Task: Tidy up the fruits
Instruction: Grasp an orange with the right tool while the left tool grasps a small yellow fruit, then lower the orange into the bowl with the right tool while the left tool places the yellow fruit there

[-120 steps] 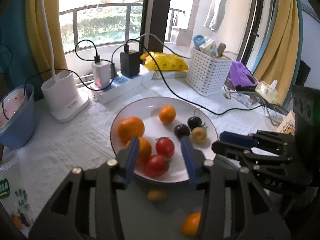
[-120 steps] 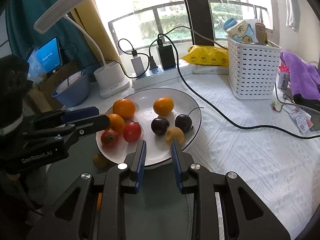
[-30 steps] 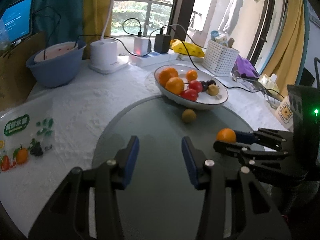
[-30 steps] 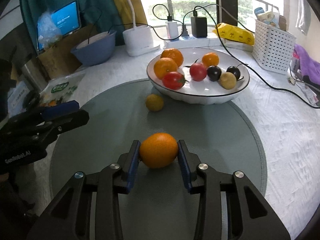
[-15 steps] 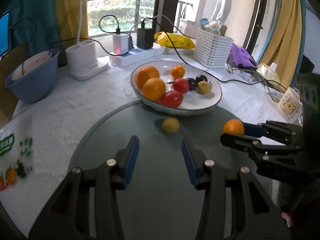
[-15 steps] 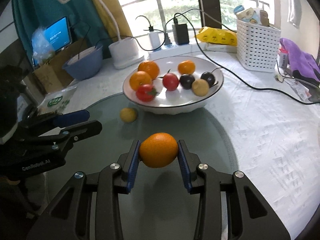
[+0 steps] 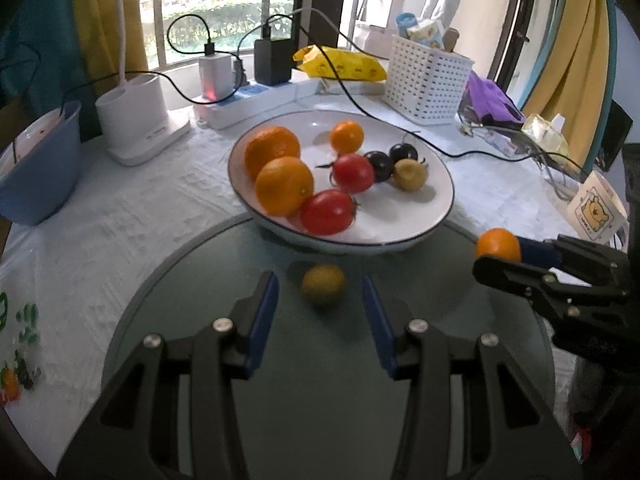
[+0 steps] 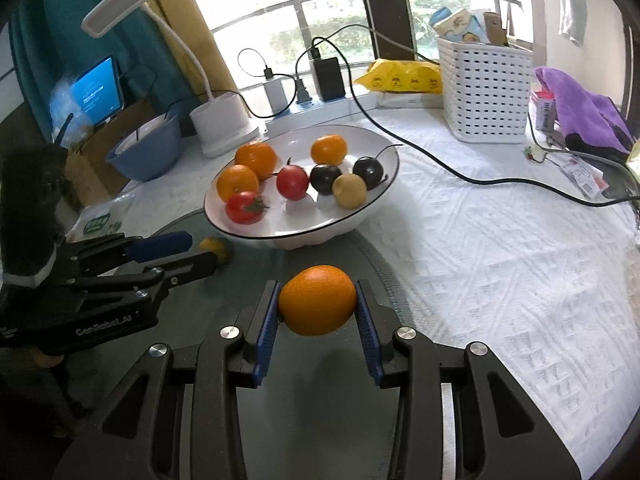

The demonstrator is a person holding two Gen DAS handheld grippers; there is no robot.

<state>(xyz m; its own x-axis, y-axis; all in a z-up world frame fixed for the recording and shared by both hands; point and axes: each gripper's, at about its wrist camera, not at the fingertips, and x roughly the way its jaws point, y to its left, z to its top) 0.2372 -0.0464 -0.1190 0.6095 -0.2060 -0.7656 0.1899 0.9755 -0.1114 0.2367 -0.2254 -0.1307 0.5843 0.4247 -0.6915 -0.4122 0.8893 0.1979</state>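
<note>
A white plate (image 7: 436, 216) (image 8: 376, 148) holds oranges, red tomatoes, dark plums and a small yellow fruit. My right gripper (image 8: 317, 312) is shut on an orange (image 8: 317, 300), held above the grey round mat just short of the plate; it also shows in the left wrist view (image 7: 498, 245). A small yellow-green fruit (image 7: 324, 284) lies on the mat in front of the plate. My left gripper (image 7: 320, 300) is open with that fruit between and just beyond its fingertips, not touching. In the right wrist view the fruit (image 8: 214, 247) is partly hidden behind the left gripper (image 8: 192, 254).
A blue bowl (image 7: 36, 160), a white lamp base (image 7: 136, 120) and a power strip with chargers (image 7: 248, 96) stand behind the plate. A white basket (image 7: 428, 76) and purple cloth (image 7: 492, 100) are at the back right. A black cable (image 8: 460, 172) crosses the white tablecloth.
Both grippers have moved forward towards the plate. The right one has carried the orange up off the mat. The left one has closed in on the yellow-green fruit, still open.
</note>
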